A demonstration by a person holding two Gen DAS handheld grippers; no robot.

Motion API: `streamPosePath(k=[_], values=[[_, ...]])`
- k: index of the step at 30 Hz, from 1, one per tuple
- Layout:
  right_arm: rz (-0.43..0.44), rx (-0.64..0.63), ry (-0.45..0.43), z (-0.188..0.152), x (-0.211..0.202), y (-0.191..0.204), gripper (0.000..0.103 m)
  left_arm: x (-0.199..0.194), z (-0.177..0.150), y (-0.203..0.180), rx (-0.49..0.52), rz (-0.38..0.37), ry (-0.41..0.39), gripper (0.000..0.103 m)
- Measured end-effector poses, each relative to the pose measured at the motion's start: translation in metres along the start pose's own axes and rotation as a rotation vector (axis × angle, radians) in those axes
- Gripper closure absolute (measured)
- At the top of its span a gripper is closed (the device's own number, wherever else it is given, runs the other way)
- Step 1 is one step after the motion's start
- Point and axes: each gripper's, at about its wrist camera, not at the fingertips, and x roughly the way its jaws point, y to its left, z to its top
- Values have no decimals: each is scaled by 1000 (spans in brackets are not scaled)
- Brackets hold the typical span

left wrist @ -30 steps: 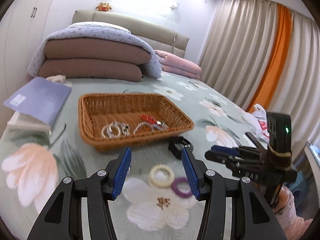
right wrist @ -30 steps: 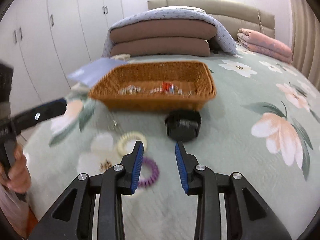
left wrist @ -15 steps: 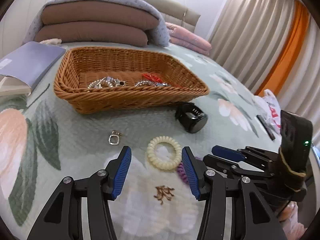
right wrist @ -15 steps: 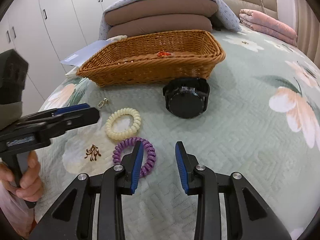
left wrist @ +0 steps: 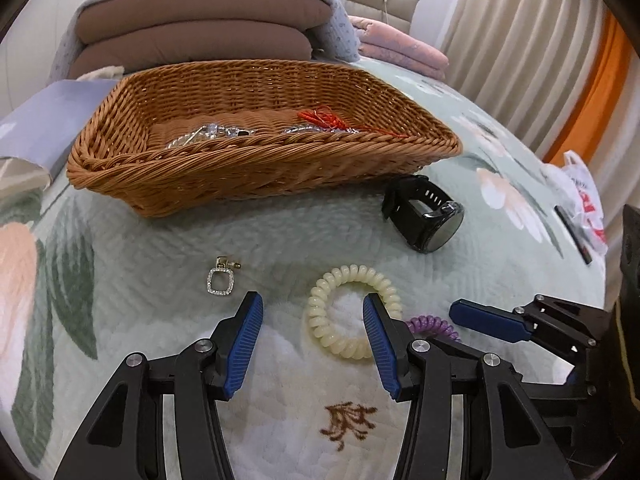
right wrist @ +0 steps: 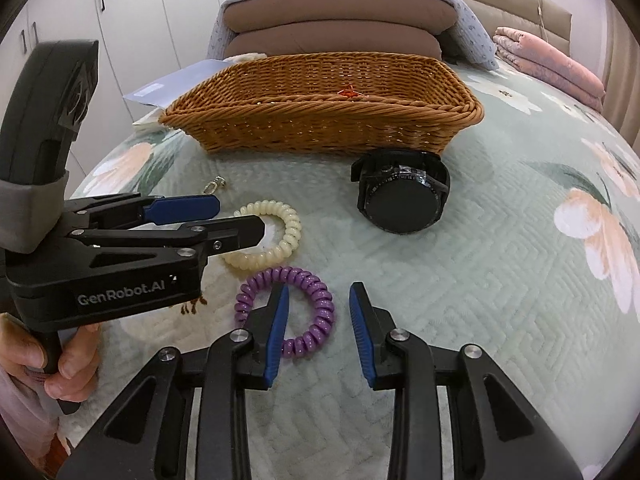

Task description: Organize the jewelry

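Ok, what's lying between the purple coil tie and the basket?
The cream coil tie, seen in the right wrist view, with bare bedspread beyond it up to the basket.

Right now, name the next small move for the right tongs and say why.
Probably close the right tongs on the purple coil hair tie: their jaws have just been narrowing, one pad sits inside its ring, the other outside, not yet pressing. Then carry it to the wicker basket.

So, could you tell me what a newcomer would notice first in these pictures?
Probably the brown wicker basket in the middle of the floral bedspread, with silvery jewelry and a red cord inside. In front of it lie a black watch, a cream coil hair tie, a purple coil hair tie and a small square earring. The left claw and right claw hang open over the hair ties.
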Motion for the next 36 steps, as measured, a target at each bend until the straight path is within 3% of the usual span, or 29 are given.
streamPosePath(k=[4, 7, 11, 16, 18, 19, 20, 21, 24, 30, 36], values=[[-42, -16, 17, -2, 2, 3, 90, 1, 0, -4, 28, 53, 0, 60], [-48, -4, 18, -6, -1, 0, 91, 1, -1, -3, 29, 67, -1, 68], [-49, -6, 18, -5, 1, -1, 91, 0, -1, 1, 17, 53, -2, 68], [-66, -59, 37, -5, 7, 9, 87, 4, -3, -7, 53, 95, -3, 68], [-38, -56, 43, -4, 9, 7, 88, 5, -2, -10, 67, 100, -2, 69], [-20, -47, 42, -5, 7, 4, 88, 5, -2, -11, 70, 98, -2, 74], [0, -38, 42, -5, 7, 1, 88, 4, -2, -11, 70, 89, 0, 88], [28, -28, 40, -6, 5, -2, 89, 4, -3, -12, 71, 76, 2, 91], [115, -26, 31, -9, -2, -3, 90, -3, -4, -12, 66, 51, -10, 92], [167, -43, -48, -12, -37, 4, 91, -60, -7, -20, 80, -16, -112, 93], [110, -23, -187, 17, -96, 5, 90, -154, 14, -37, 113, -53, -241, 93]])
